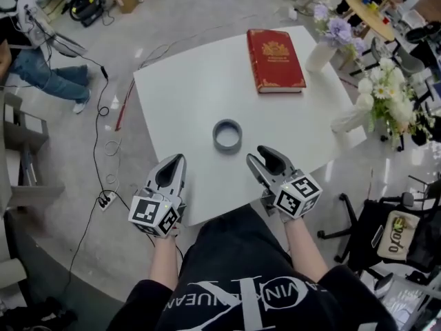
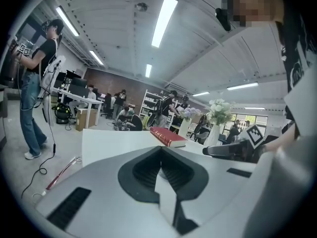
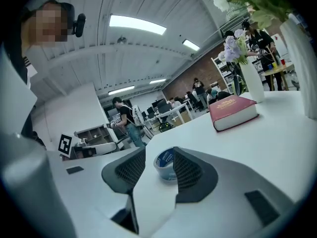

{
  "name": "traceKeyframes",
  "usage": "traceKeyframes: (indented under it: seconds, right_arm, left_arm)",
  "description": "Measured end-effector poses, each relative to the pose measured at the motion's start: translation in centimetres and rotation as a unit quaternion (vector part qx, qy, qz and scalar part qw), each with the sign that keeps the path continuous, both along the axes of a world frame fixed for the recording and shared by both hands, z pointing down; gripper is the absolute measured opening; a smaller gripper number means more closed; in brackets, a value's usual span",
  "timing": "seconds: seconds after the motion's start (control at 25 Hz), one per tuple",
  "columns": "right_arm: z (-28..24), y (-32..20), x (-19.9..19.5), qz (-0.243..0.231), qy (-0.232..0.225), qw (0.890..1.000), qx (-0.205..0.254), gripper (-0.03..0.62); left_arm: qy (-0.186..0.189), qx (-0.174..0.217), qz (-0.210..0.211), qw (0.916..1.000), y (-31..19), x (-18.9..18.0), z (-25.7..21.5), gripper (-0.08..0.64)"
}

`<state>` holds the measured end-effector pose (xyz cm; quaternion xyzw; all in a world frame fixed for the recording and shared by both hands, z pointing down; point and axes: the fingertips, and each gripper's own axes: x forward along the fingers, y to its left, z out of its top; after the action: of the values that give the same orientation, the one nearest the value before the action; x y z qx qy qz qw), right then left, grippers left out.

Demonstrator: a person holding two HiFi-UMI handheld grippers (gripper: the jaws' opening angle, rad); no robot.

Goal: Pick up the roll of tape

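Containers first: two white vases stand along the right edge of the white table. The one by the far corner holds purple flowers. The nearer one leans and holds a bunch of white and yellow flowers. Nothing else here holds anything.

The roll of tape sits near the middle of the table, on the person's side of the red book and well apart from it. It lies flat on its side face with the hole pointing straight up. It's a round ring, so no real long axis.

The right gripper hovers over the near edge with its jaws apart. In its own view the tape shows through the gap, a bit ahead of the tips and not touched. The left gripper is off to the tape's left with its jaw tips together and nothing between them.
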<state>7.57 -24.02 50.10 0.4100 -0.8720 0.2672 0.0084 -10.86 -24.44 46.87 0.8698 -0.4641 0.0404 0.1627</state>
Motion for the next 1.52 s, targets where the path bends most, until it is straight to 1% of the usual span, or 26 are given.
traceKeyframes:
  seconds: [0.16, 0.44, 0.64, 0.84, 1.04, 1.2, 1.36, 1.52]
  right_arm:
    - [0.3, -2.4, -1.0, -0.021, 0.012, 1.0, -0.004, 0.182]
    - [2.5, -4.8, -1.5, -0.034, 0.04, 0.998, -0.044, 0.175]
    - [3.6, -6.2, -2.2, -0.045, 0.052, 0.996, -0.062, 0.175]
    - [4.6, -7.6, -2.9, -0.044, 0.068, 0.993, -0.083, 0.175]
    - [6.1, -8.4, -3.3, -0.047, 0.11, 0.986, -0.117, 0.161]
    - [7.0, -8.9, -3.7, -0.047, 0.127, 0.981, -0.137, 0.149]
    - [7.7, -9.3, -4.2, -0.046, 0.167, 0.974, -0.147, 0.14]
    - [8.2, -9.6, -4.5, -0.047, 0.199, 0.968, -0.144, 0.141]
  left_arm:
    - [0.001, 0.001, -0.01, 1.0, -1.8, -0.4, -0.2, 0.005]
    - [-0.002, -0.021, 0.003, 0.9998, -2.6, 1.0, 1.5, 0.005]
    - [0.001, -0.032, 0.006, 0.9995, -3.6, 1.5, 2.4, 0.005]
    - [0.004, -0.041, 0.012, 0.9991, -4.4, 1.9, 3.2, 0.005]
    - [-0.001, -0.052, 0.026, 0.9983, -4.7, 2.9, 4.2, 0.005]
    - [-0.004, -0.06, 0.034, 0.9976, -4.7, 3.7, 4.9, 0.005]
    - [0.003, -0.068, 0.034, 0.9971, -4.5, 3.7, 5.2, 0.005]
    - [0.006, -0.071, 0.03, 0.997, -4.5, 3.4, 5.4, 0.005]
